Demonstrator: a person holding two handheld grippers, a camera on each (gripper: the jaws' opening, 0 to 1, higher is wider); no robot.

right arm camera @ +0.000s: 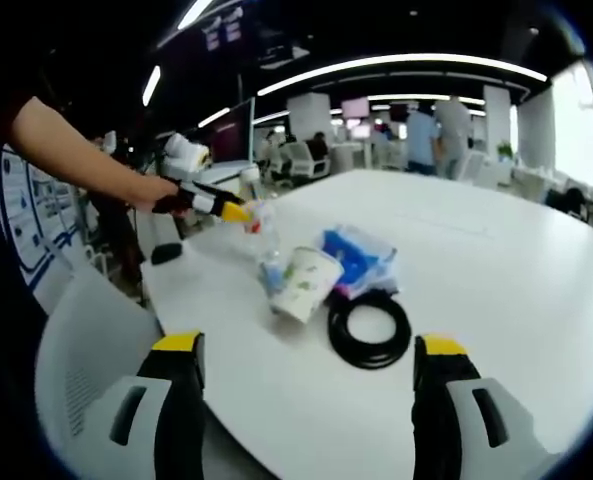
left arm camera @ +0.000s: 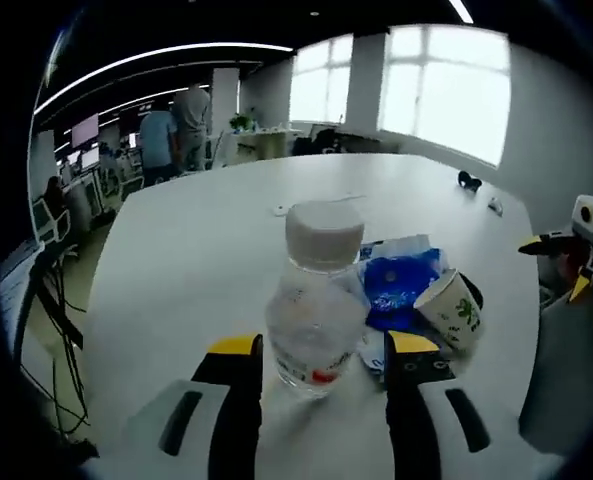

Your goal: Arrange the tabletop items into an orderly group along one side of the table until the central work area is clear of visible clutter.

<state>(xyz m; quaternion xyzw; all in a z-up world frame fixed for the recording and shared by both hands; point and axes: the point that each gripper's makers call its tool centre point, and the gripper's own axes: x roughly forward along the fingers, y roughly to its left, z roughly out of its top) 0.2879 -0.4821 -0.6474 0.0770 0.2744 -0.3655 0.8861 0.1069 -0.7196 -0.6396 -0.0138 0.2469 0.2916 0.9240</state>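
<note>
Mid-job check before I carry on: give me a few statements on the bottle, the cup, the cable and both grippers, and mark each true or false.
1. The water bottle stands upright between the left gripper jaws. True.
2. The bottle's cap is off. False: a white cap sits on its neck.
3. The paper cup stands upright. False: it lies tipped on its side, next to the blue packet.
4. The black cable lies coiled in a ring on the white table. True.
5. The right gripper is shut on the cup. False: its jaws stand wide apart with nothing between them, short of the items.
6. The left gripper jaws are clamped on the bottle. Cannot tell: they flank it, but contact is unclear.
</note>
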